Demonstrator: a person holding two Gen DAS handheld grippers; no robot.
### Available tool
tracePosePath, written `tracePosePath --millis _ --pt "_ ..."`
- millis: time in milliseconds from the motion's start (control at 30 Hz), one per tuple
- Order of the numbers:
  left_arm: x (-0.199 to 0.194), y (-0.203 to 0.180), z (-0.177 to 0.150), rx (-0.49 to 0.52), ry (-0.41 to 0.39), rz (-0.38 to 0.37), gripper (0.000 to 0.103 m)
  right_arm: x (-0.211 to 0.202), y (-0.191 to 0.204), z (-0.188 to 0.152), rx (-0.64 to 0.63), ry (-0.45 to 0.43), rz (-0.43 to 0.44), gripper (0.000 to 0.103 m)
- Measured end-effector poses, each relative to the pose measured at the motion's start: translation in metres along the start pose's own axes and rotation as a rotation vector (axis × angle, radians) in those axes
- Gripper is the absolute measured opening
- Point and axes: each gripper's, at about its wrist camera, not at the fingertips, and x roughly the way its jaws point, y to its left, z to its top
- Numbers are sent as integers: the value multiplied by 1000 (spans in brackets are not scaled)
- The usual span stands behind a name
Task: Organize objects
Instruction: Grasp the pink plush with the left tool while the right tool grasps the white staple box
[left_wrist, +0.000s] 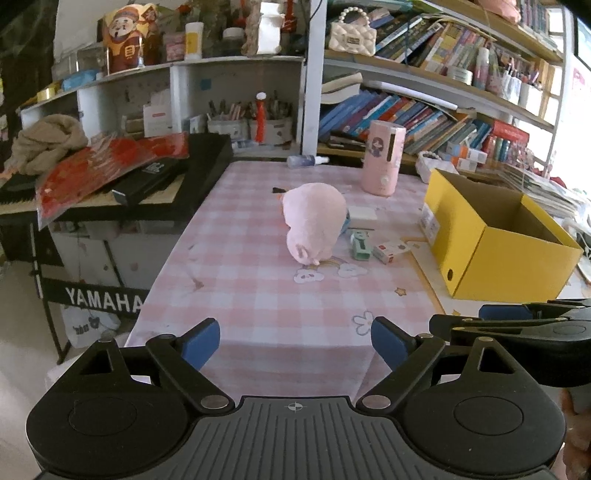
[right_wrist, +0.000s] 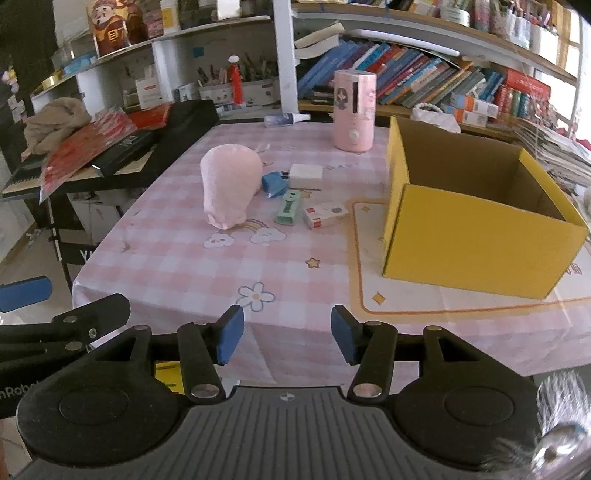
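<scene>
A pink plush toy (left_wrist: 314, 221) (right_wrist: 229, 188) lies mid-table on the pink checked cloth (left_wrist: 258, 295). Beside it lie a blue object (right_wrist: 274, 183), a white block (left_wrist: 362, 213) (right_wrist: 306, 175), a green stapler-like item (left_wrist: 360, 243) (right_wrist: 289, 208) and a small red-and-white box (left_wrist: 388, 249) (right_wrist: 325, 215). An open, empty yellow cardboard box (left_wrist: 509, 258) (right_wrist: 476, 236) stands to the right. My left gripper (left_wrist: 295, 343) and right gripper (right_wrist: 287, 338) are both open and empty, held at the table's near edge. The right gripper also shows in the left wrist view (left_wrist: 517, 321).
A pink cylindrical device (left_wrist: 382, 162) (right_wrist: 354, 110) and a small spray bottle (left_wrist: 306, 160) (right_wrist: 286, 119) stand at the table's back. A Yamaha keyboard (left_wrist: 110, 192) piled with red packets lies left. Bookshelves (left_wrist: 443, 110) rise behind.
</scene>
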Motion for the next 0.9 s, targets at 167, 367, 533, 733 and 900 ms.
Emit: tracePosePath --millis 167,367,533,733,900 --pt "8 3 6 -7 5 0 91 10 2 7 -18 0 6 52" --pt "27 5 17 -29 12 7 91 27 0 20 -32 7 12 53" --pt "47 7 29 -47 20 10 91 48 -2 37 -51 10 17 53" --pt "73 8 48 -77 25 24 91 73 -7 62 -69 -1 4 53" --pt "94 5 62 -86 33 35 91 97 -15 82 -75 -19 -42 52"
